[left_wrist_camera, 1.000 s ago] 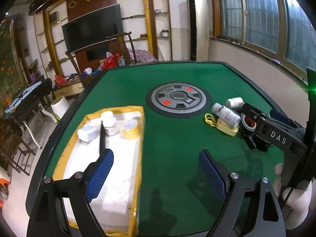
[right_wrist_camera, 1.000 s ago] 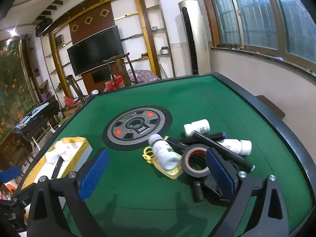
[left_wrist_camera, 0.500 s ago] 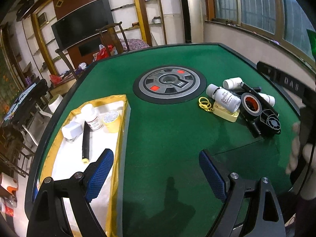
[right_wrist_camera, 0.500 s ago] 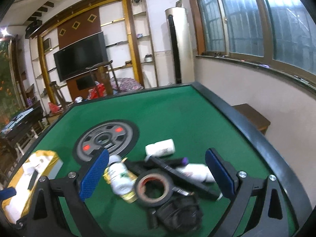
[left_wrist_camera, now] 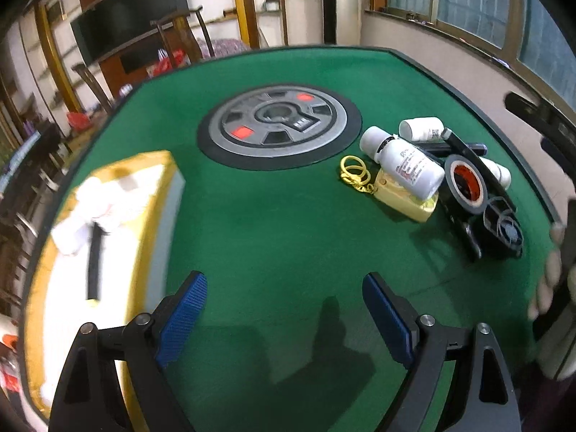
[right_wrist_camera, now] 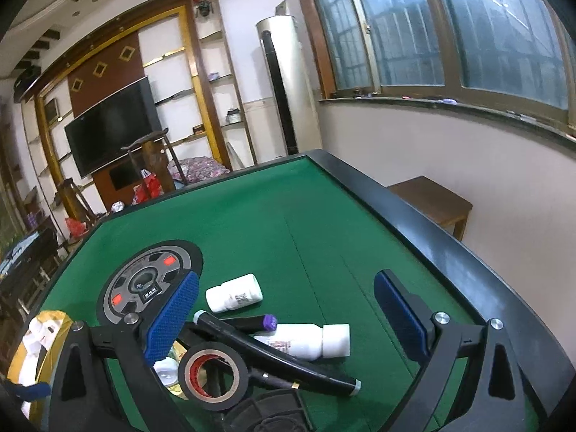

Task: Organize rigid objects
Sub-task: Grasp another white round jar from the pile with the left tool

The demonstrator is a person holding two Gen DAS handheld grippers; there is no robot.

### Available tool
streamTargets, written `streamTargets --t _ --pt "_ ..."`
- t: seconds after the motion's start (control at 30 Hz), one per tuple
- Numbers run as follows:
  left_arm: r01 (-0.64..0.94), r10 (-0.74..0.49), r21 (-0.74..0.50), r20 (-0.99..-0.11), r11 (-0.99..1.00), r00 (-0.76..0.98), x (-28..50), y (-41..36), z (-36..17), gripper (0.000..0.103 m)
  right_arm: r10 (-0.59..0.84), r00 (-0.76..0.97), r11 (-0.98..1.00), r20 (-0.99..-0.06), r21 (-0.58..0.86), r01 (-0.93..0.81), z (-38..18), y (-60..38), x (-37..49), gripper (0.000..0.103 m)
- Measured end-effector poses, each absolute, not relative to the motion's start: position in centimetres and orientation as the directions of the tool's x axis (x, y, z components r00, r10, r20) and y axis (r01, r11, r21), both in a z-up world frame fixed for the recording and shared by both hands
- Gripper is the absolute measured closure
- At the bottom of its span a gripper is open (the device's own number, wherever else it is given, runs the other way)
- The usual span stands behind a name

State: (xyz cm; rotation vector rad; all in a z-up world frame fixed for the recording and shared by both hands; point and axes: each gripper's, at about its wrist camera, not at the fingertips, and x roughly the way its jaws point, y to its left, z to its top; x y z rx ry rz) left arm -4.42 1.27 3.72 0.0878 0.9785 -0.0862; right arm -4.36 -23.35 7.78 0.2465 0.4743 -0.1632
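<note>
A pile of loose objects lies on the green table: white bottles (left_wrist_camera: 406, 165) (right_wrist_camera: 235, 292) (right_wrist_camera: 306, 340), a black tape roll (left_wrist_camera: 465, 184) (right_wrist_camera: 213, 374), a yellow case (left_wrist_camera: 403, 199), yellow rings (left_wrist_camera: 354, 176), a long black tool (right_wrist_camera: 273, 354) and a small black fan (left_wrist_camera: 502, 228). A gold-rimmed white tray (left_wrist_camera: 162, 194) at the left holds white items and a black stick (left_wrist_camera: 94, 259). My left gripper (left_wrist_camera: 284, 313) is open and empty over bare felt. My right gripper (right_wrist_camera: 288, 309) is open, hovering above the pile.
A round grey and black disc (left_wrist_camera: 279, 126) (right_wrist_camera: 147, 284) sits in the table's middle. The table's black rim (right_wrist_camera: 414, 223) runs along the right, with a wooden stool (right_wrist_camera: 432, 199) beyond it. A hand shows at the left wrist view's right edge (left_wrist_camera: 550, 277).
The right gripper has moved forward and down over the pile. The left gripper has swung a little right and closer to the table; the tray is blurred.
</note>
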Motion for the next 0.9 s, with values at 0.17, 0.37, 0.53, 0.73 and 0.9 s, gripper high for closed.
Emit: streamTargets --t 0.17,0.37,0.53,0.73,0.9 --pt "0.082 -0.16 -0.137 -0.846 0.987 0.509 -1.2 0.4 3.2 0.012 -0.103 0.871 0.957 -0.481 0.192 0.219 7.7 -23.4 -4.1 0.005" --pt "0.094 -0.275 -0.268 -0.792 0.959 0.544 1.5 -2.2 4.6 0.013 -0.096 0.866 0.958 -0.491 0.189 0.214 7.6 -23.4 -4.0 0.005" --pt "0.106 -0.306 -0.294 -0.8 0.95 0.517 3.1 -4.2 4.2 0.013 -0.095 0.862 0.959 -0.498 0.188 0.214 7.5 -23.4 -3.9 0.005" --pt "0.149 -0.266 -0.221 -0.799 0.964 0.54 3.8 -6.0 3.7 0.022 -0.089 0.857 0.958 -0.508 0.191 0.213 7.2 -23.4 -3.6 0.005" --pt "0.16 -0.316 -0.273 -0.807 0.949 0.498 4.8 -6.0 2.5 0.053 -0.096 0.856 0.958 -0.508 0.186 0.218 7.1 -23.5 -3.5 0.005"
